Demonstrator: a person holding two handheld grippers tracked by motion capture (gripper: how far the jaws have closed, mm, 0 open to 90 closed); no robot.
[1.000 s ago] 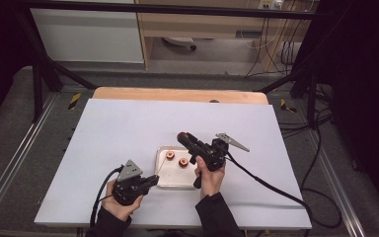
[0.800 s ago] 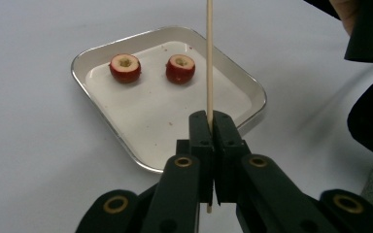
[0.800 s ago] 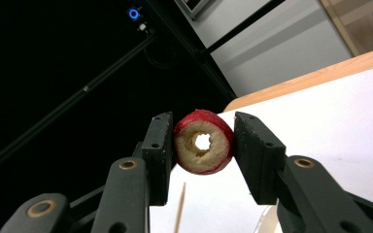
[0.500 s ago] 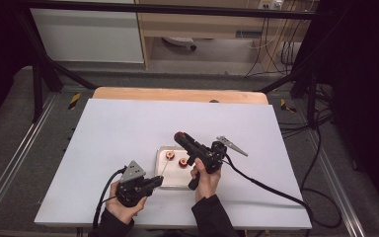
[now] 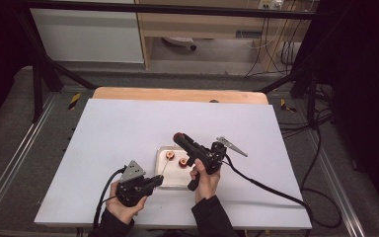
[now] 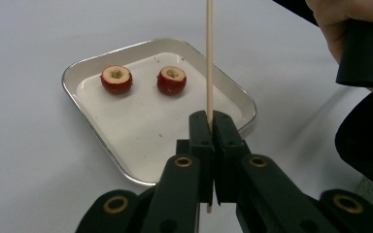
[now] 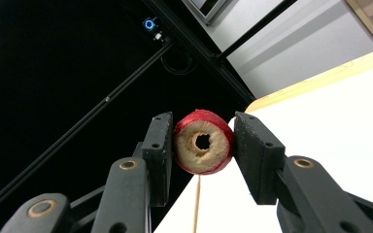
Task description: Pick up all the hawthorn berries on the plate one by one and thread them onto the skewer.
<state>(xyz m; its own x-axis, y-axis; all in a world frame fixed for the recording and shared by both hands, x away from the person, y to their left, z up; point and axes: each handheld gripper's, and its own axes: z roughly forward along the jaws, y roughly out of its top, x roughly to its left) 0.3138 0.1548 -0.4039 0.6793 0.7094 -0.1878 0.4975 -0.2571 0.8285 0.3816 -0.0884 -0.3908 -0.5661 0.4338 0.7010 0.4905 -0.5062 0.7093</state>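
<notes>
My left gripper [image 6: 210, 119] is shut on a thin wooden skewer [image 6: 209, 58] that stands up from its jaws; in the high view this left gripper [image 5: 154, 180] sits at the tray's near left corner. My right gripper [image 7: 201, 141] is shut on a red cored fruit ring [image 7: 204, 141], its hole facing the camera, and is tilted upward. From above, the right gripper [image 5: 179, 137] is held over the tray with the red fruit ring [image 5: 178, 135] at its tip. Two more red cored fruit pieces [image 6: 116, 78] [image 6: 171, 79] lie in the metal tray [image 6: 126, 162].
The tray [image 5: 159, 153] rests on a white table top [image 5: 128, 128] with a wooden strip along the far edge. Cables trail from both grippers toward the near side. Black frame bars stand around the table.
The right gripper with the fruit ring has shifted slightly left over the tray and tilted up. The left gripper with the skewer has stayed near the tray's corner.
</notes>
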